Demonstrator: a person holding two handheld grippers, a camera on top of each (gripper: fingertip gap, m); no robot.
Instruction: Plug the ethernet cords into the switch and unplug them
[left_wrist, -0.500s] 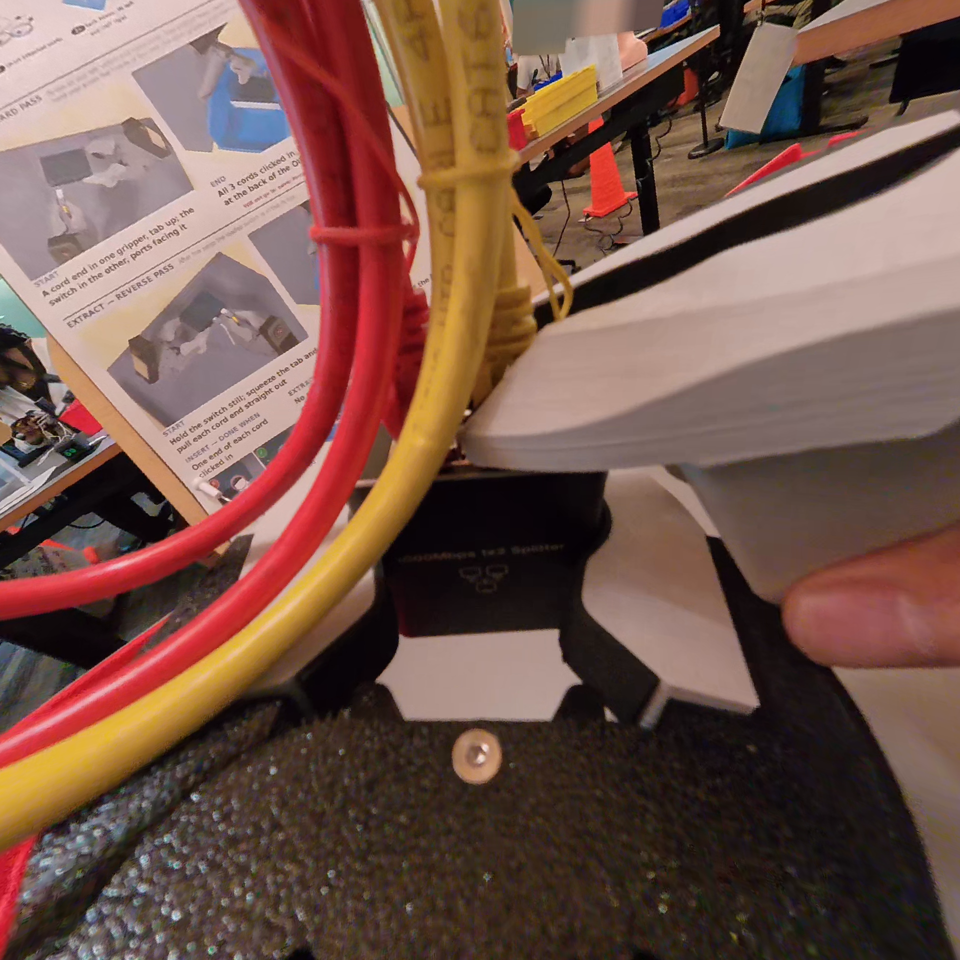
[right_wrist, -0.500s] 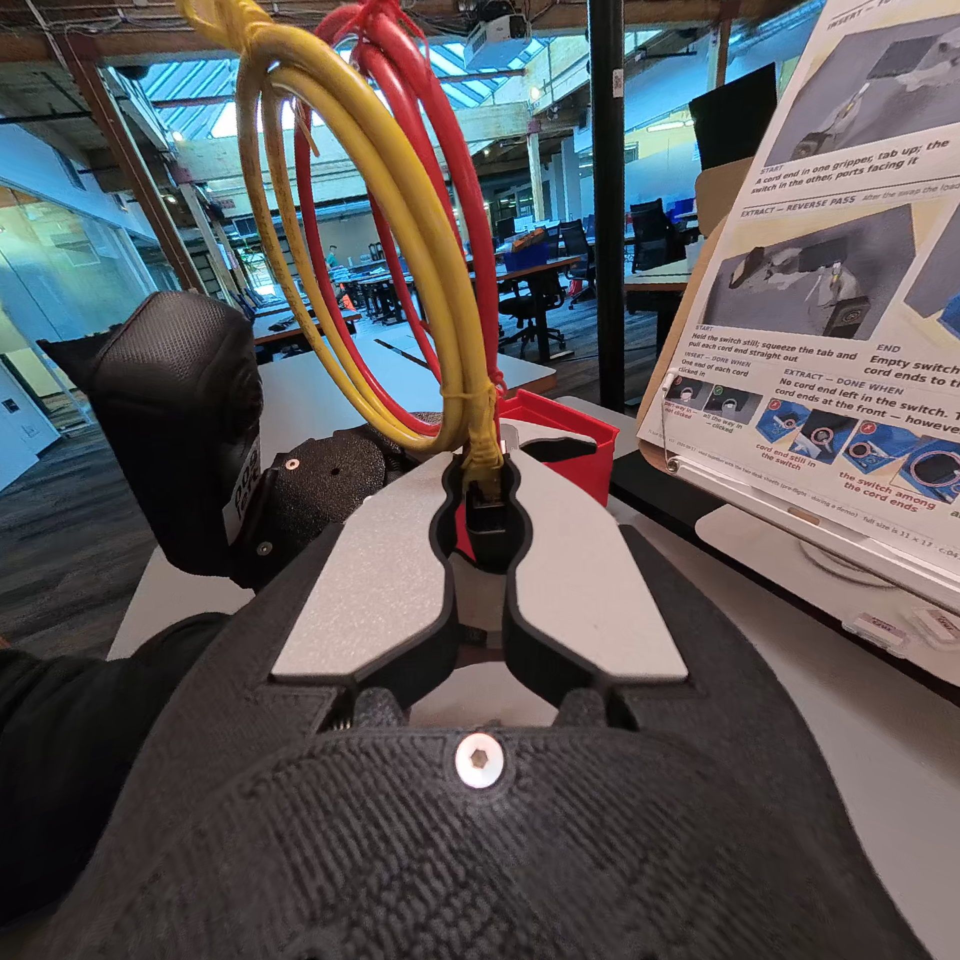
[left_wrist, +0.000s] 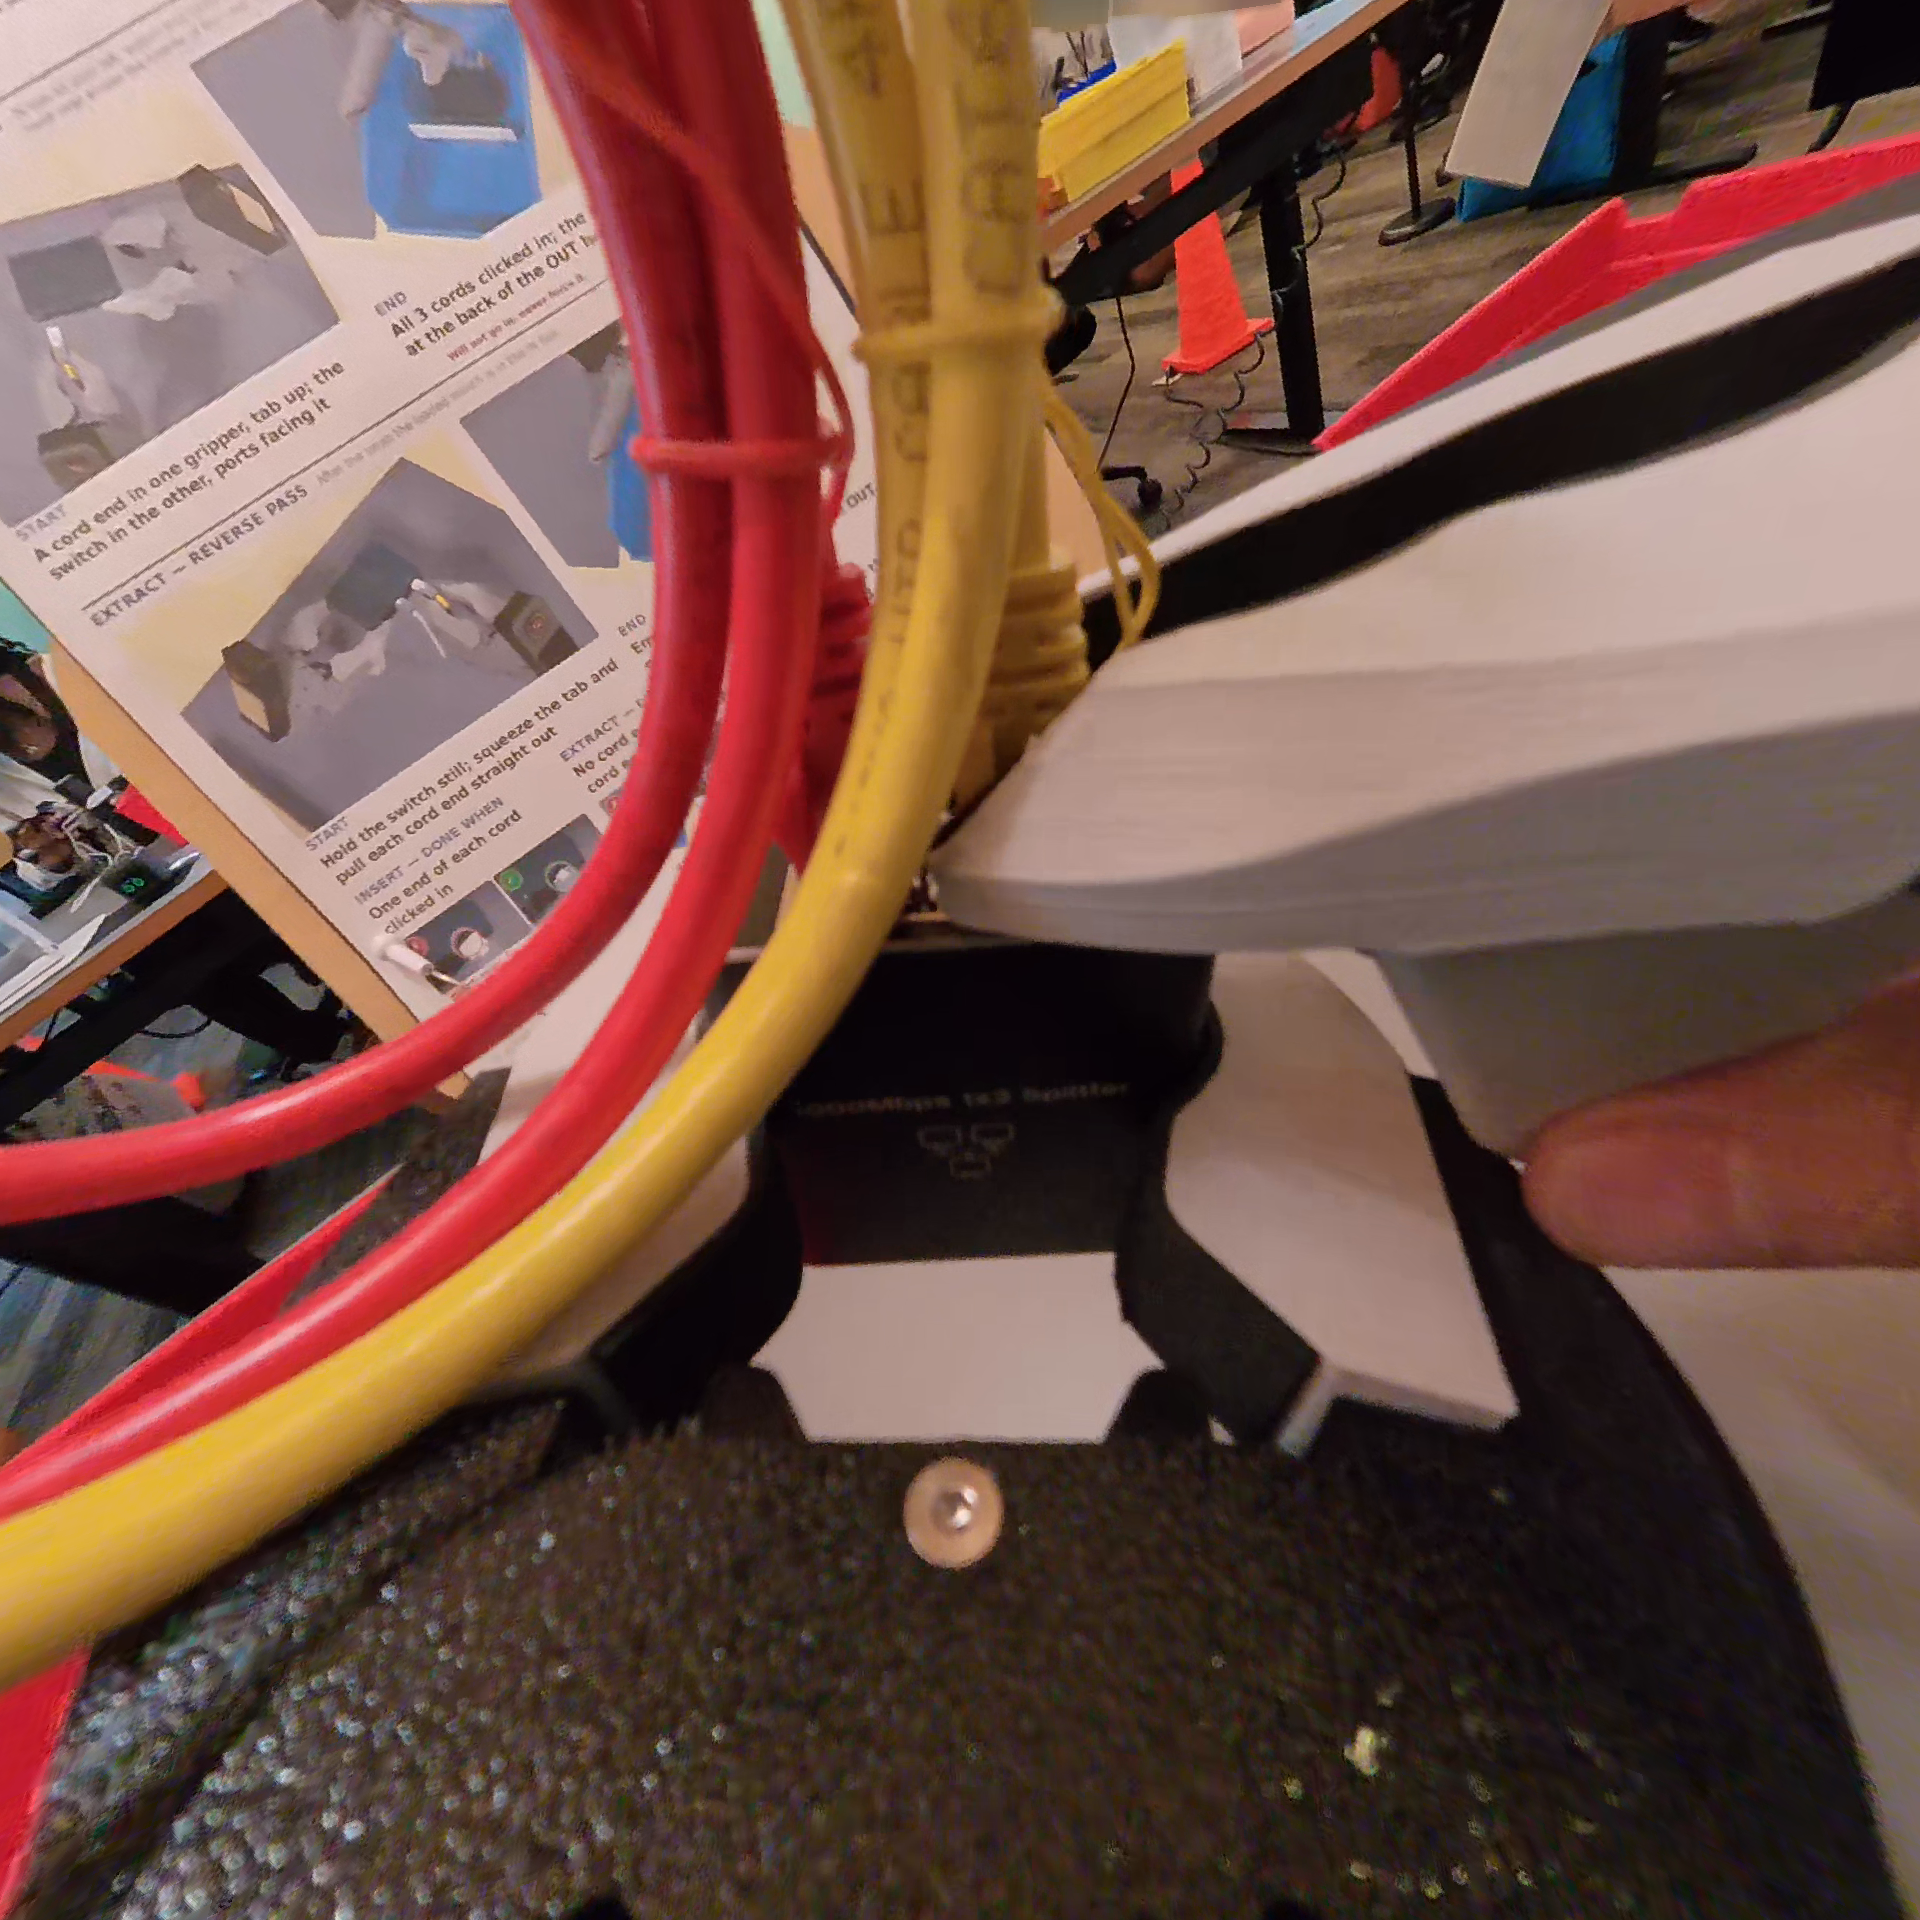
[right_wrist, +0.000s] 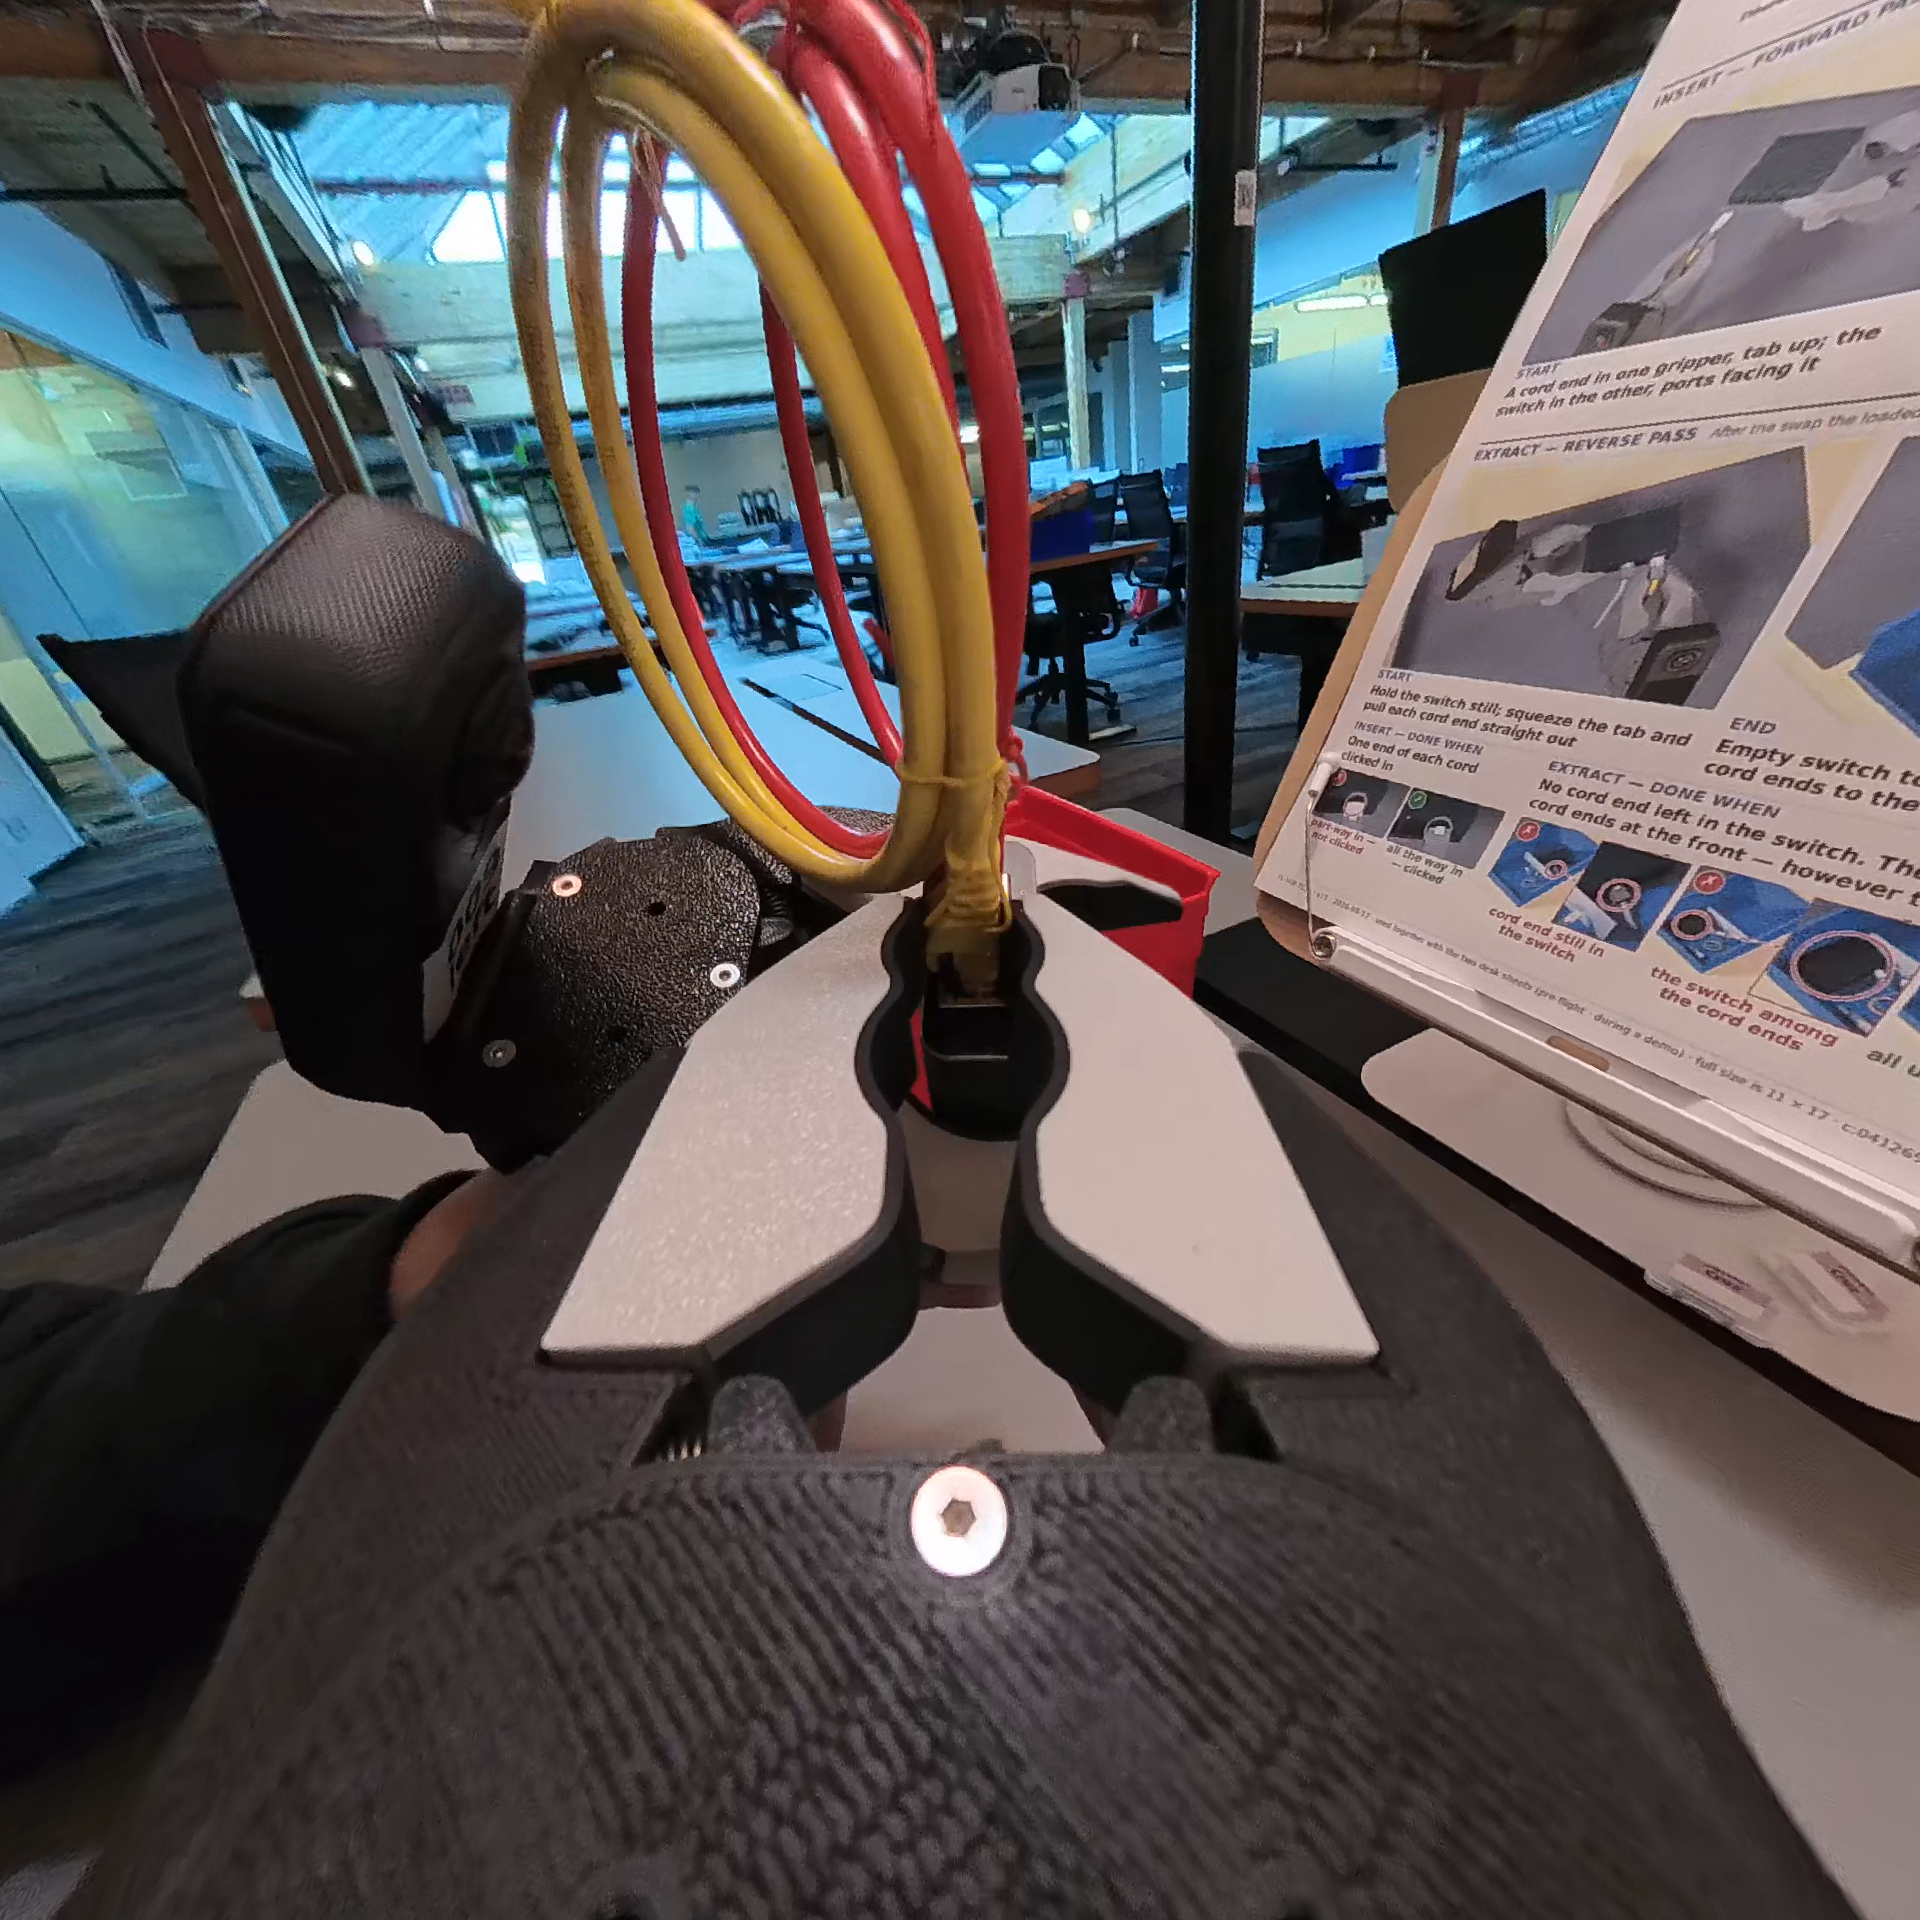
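the right gripper (right_wrist: 961, 997) is closed narrow on the plug of the yellow cord (right_wrist: 971, 914), which sits in the black switch (right_wrist: 966, 1049). the left gripper (left_wrist: 977, 1153) holds this switch (left_wrist: 966, 1164) between its fingers. the yellow cord (left_wrist: 727, 1101) and the red cord (left_wrist: 717, 582) rise from the switch in loops. at the far right of the right wrist view stands an instruction sheet (right_wrist: 1662, 623) on the white table (right_wrist: 1714, 1507), with a red bin (right_wrist: 1122, 883) behind the grippers.

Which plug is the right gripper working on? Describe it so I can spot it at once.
Start at the tall red and yellow cable loops rising ahead of the right gripper. Follow the yellow strands down past their tie: the yellow plug sits between the grey fingers, entering the black switch. The red plug isn't visible here.
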